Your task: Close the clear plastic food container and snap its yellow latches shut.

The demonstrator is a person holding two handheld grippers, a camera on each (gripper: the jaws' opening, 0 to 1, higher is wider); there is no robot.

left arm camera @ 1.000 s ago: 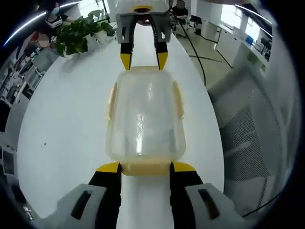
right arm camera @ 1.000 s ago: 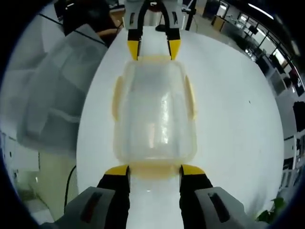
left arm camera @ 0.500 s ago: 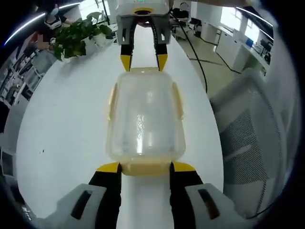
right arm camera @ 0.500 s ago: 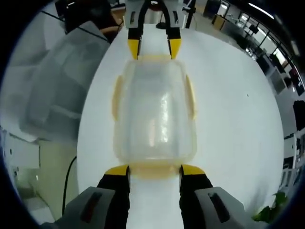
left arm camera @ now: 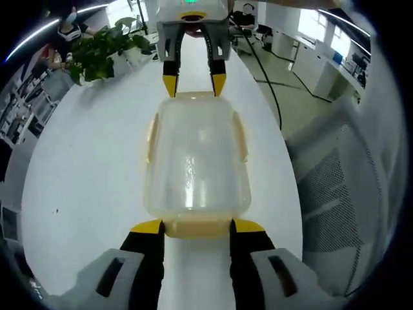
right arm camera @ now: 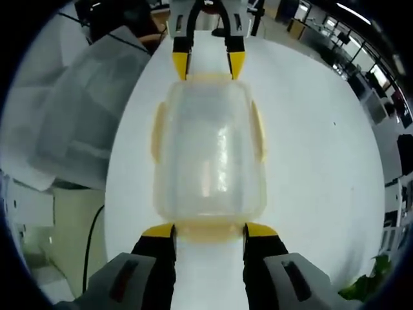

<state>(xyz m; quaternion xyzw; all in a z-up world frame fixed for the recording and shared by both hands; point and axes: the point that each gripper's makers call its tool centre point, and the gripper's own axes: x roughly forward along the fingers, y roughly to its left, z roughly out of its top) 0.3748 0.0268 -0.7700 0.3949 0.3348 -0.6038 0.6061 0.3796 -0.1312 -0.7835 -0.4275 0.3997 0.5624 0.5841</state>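
A clear plastic food container [left arm camera: 197, 158] is seen at the centre of the left gripper view, lying on a long white table [left arm camera: 90, 168] with its lid seated on top and reflections streaked along the transparent cover. Yellow latches are visible on its sides: one on the left edge [left arm camera: 152, 135], one on the right edge [left arm camera: 241, 134], and one at the near end [left arm camera: 197, 228], which lies between the yellow tips of the left gripper [left arm camera: 197, 226]. That gripper's jaws are held apart, one on either side of the near latch, right beside it; whether they press on it cannot be told. At the far end, in the upper centre of the frame, the right gripper [left arm camera: 193, 82] is met with its jaws likewise spread, its tips at the container's far rim. In the right gripper view the same container [right arm camera: 208, 152] is centred, the right gripper [right arm camera: 210, 230] flanking its near latch [right arm camera: 208, 231] and the left gripper [right arm camera: 208, 64] at the top. Bare tabletop [right arm camera: 310, 161] is left open on both long sides of the container. The table's edge is seen near the right in the left gripper view, with floor and a cable [left arm camera: 268, 81] beyond; a potted plant [left arm camera: 97, 48] stands at the upper left.
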